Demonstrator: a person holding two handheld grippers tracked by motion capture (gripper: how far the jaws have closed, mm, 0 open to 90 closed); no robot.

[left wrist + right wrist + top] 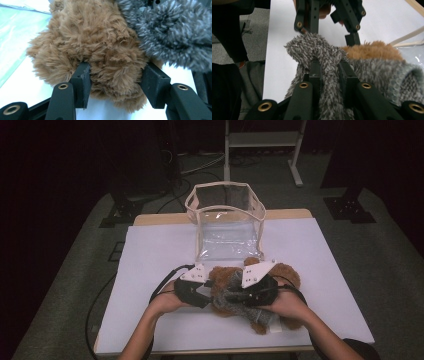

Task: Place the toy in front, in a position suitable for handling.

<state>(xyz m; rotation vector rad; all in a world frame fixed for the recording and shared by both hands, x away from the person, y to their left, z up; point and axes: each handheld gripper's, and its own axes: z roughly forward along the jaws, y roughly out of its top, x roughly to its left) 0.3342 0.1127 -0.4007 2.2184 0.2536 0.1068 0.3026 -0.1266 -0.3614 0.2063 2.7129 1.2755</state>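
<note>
A brown plush bear (226, 275) lies on the white table cover near the front, half covered by a fuzzy grey garment (247, 309). My left gripper (211, 292) comes in from the left. In the left gripper view its jaws press into a lobe of the bear's brown fur (100, 42) from both sides, with the left gripper (117, 80) shut on it. My right gripper (234, 296) lies over the bear from the right. In the right gripper view a fold of the grey garment (312, 50) is pinched tight in the right gripper (329, 67). Beyond it stands the left gripper (324, 17).
A clear plastic bag (227, 220) with cream trim stands open-topped on the table, just behind the bear. The white cover (150, 260) has bare room to the left and right. Black cables trail off the left edge. A metal stand (262, 140) is on the floor behind.
</note>
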